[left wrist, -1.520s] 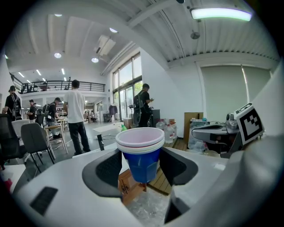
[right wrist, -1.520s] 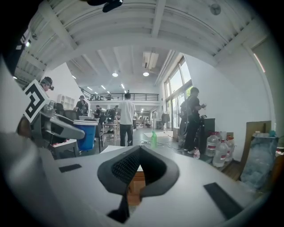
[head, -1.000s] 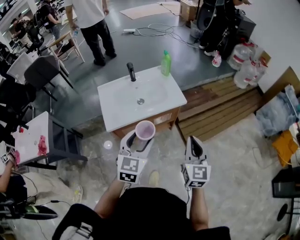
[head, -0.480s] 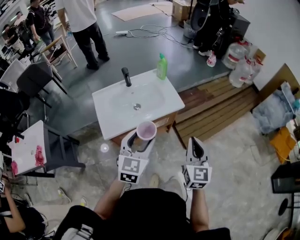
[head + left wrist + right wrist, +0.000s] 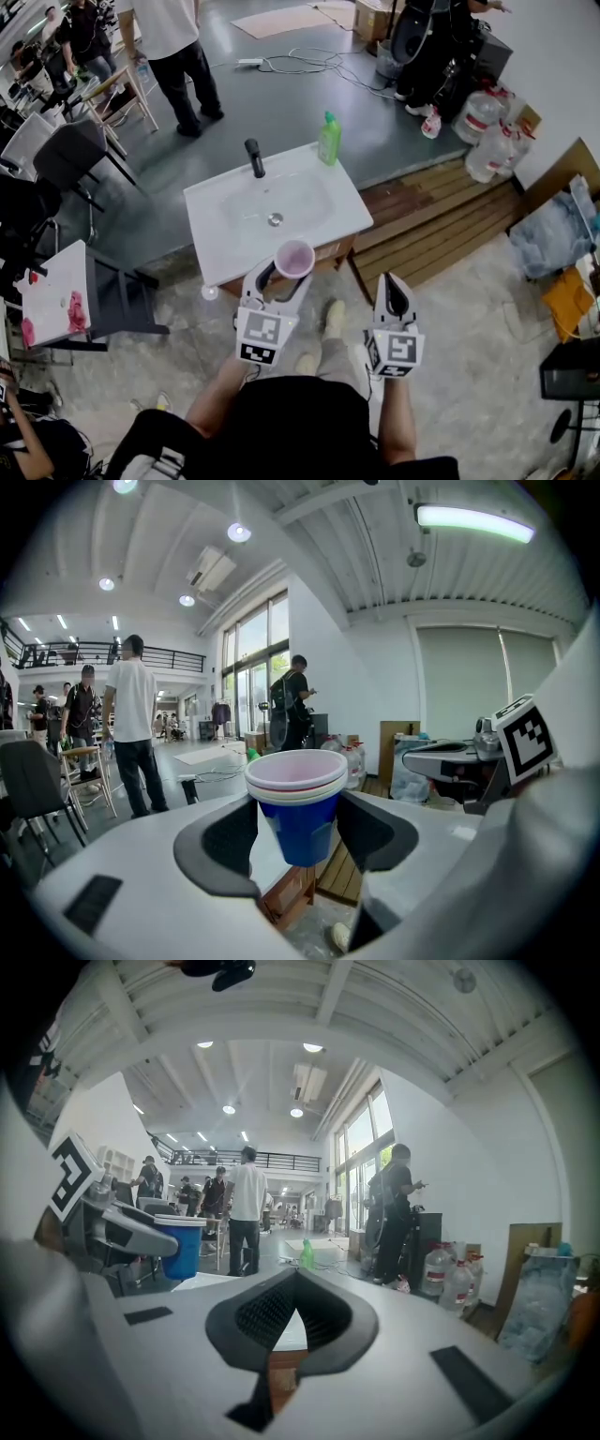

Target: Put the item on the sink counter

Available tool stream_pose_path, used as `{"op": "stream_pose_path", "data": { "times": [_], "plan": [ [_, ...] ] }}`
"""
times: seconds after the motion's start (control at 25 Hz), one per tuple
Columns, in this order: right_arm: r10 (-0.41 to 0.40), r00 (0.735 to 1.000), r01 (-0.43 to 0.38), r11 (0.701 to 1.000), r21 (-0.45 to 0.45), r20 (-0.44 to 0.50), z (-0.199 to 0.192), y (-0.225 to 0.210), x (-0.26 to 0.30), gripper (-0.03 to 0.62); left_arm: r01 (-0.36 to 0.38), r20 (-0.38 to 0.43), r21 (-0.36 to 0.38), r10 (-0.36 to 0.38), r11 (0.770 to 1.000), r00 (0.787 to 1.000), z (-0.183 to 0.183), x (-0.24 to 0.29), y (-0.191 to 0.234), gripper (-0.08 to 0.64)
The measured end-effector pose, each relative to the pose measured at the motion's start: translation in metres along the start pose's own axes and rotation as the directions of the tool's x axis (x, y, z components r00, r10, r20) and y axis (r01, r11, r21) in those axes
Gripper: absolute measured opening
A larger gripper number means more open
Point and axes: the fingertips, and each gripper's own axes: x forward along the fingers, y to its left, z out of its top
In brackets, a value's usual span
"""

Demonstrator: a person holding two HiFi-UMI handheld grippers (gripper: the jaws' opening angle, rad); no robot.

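A stack of paper cups (image 5: 298,810), blue outside with a pink-white rim, stands upright between the jaws of my left gripper (image 5: 298,829), which is shut on it. In the head view the cup stack (image 5: 294,258) hangs just short of the front edge of the white sink counter (image 5: 330,223). My right gripper (image 5: 396,292) is to the right of it, over the floor, shut with nothing held; its tips meet in the right gripper view (image 5: 294,1277). From there the cup stack (image 5: 184,1247) shows at the left.
On the counter are a black faucet (image 5: 255,157) at the back and a green soap bottle (image 5: 329,139) at the back right corner. A wooden pallet (image 5: 441,220) lies right of the sink. A grey chair (image 5: 117,291) and white table (image 5: 54,292) stand left. A person (image 5: 169,52) stands behind.
The view has shifted slightly and the sink counter sits a little nearer. Both grippers keep their places; the left still holds the cups. The person's foot has stepped forward.
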Motion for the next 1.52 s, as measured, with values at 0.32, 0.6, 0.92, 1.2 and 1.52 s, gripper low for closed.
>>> {"op": "stream_pose_path", "data": {
  "times": [0.32,0.6,0.92,1.2,1.52],
  "plan": [
    [-0.002,1.0,0.002,1.0,0.011,-0.011,-0.008,-0.044,0.052,-0.002,0.001,-0.016,-0.005,-0.001,1.0,1.0,0.007,0.064,0.004,0.262],
    [0.02,0.999,-0.019,1.0,0.02,-0.029,-0.019,-0.078,0.11,-0.002,0.007,-0.026,-0.011,-0.007,1.0,1.0,0.011,0.131,0.011,0.262],
    [0.048,0.996,-0.044,0.997,0.057,-0.069,-0.037,-0.105,0.175,-0.002,0.018,-0.043,-0.02,-0.019,1.0,0.999,0.009,0.205,0.021,0.262],
    [0.075,0.992,-0.067,0.994,0.087,-0.101,-0.062,-0.12,0.219,-0.002,0.008,-0.044,-0.036,-0.009,0.999,0.999,-0.005,0.257,0.029,0.262],
    [0.114,0.982,-0.099,0.99,0.104,-0.151,-0.084,-0.132,0.263,-0.002,-0.014,-0.055,-0.054,0.011,0.998,0.998,-0.02,0.305,0.041,0.262]
  ]
}}
